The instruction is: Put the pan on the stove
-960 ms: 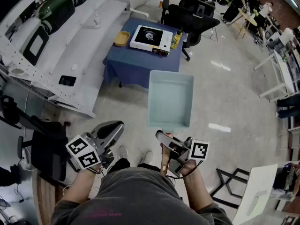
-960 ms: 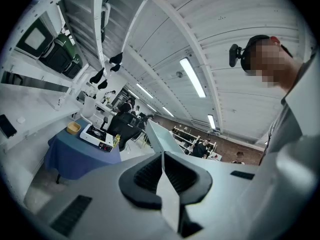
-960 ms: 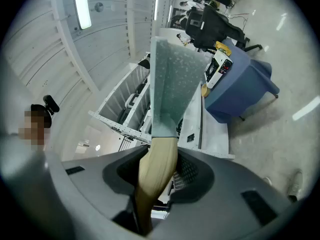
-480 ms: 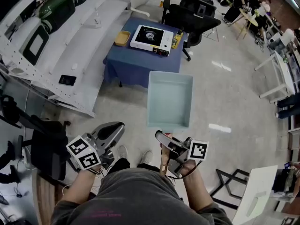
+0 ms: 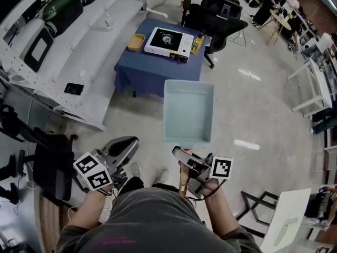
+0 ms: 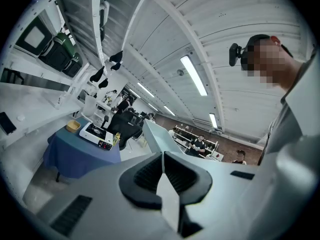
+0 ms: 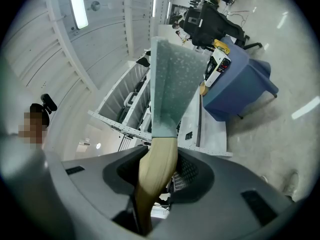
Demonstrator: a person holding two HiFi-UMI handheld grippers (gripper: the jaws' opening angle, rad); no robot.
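One blue table is standing on the grey floor, bearing one stove, one dish and one bottle. The right gripper is clamping the one pan by its handle, over the floor and well apart from the stove. The left gripper is hanging closed and empty.

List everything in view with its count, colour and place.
pan: one, pale teal, held out over the floor
stove: one, white, on the table
table: one, blue-clothed, ahead
tray: one, yellow, left of the stove
bottle: one, yellow, right of the stove
chair: one, black, behind the table
left gripper: one, grey, shut, empty
right gripper: one, grey, shut on the pan
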